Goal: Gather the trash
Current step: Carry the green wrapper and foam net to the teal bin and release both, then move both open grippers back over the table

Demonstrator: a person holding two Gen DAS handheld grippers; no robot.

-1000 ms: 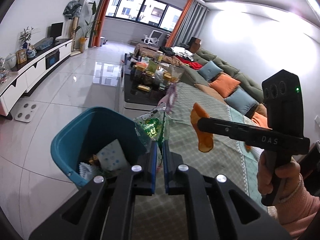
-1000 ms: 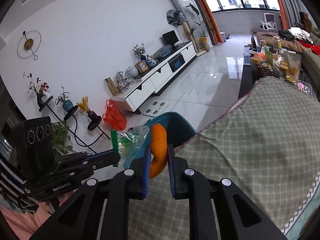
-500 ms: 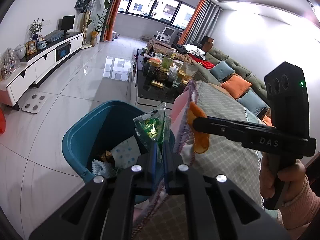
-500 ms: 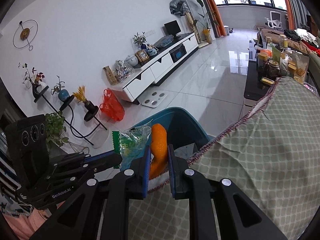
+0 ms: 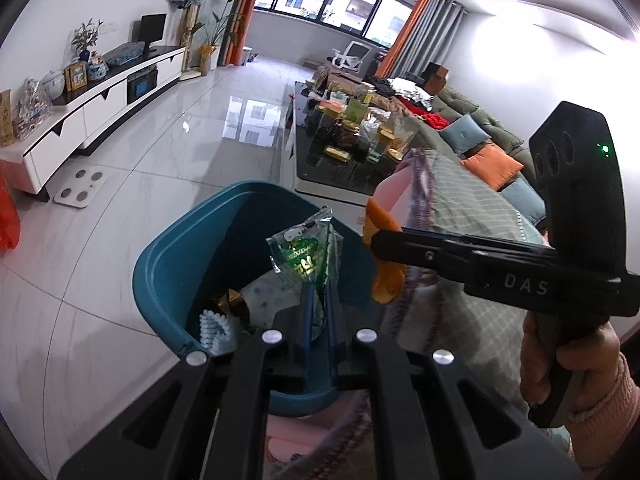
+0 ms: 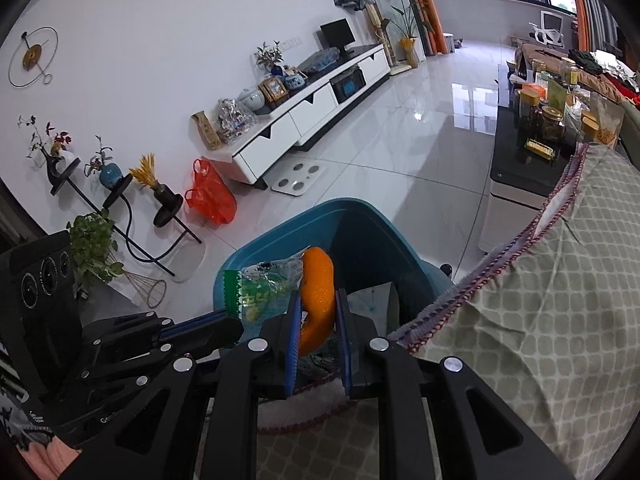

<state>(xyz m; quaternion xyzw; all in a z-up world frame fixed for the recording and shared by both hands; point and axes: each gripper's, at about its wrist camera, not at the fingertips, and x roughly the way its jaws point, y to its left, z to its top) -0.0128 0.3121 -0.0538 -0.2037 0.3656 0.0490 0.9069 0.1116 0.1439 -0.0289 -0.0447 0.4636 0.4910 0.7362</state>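
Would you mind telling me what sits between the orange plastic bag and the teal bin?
Bare white floor tile separates orange plastic bag from teal bin, in the right wrist view.

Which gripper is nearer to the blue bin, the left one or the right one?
Left. The left gripper, shut on a green wrapper, is over the bin opening. The right gripper, holding an orange peel, is beside the bin's rim, by the cloth edge.

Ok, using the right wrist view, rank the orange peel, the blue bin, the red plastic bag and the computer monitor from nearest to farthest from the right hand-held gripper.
1. Orange peel: clamped between the right hand-held gripper fingers.
2. Blue bin: just beyond and below the fingertips.
3. Red plastic bag: on the floor to the left, by the white cabinet.
4. Computer monitor: farthest, on the cabinet against the wall.
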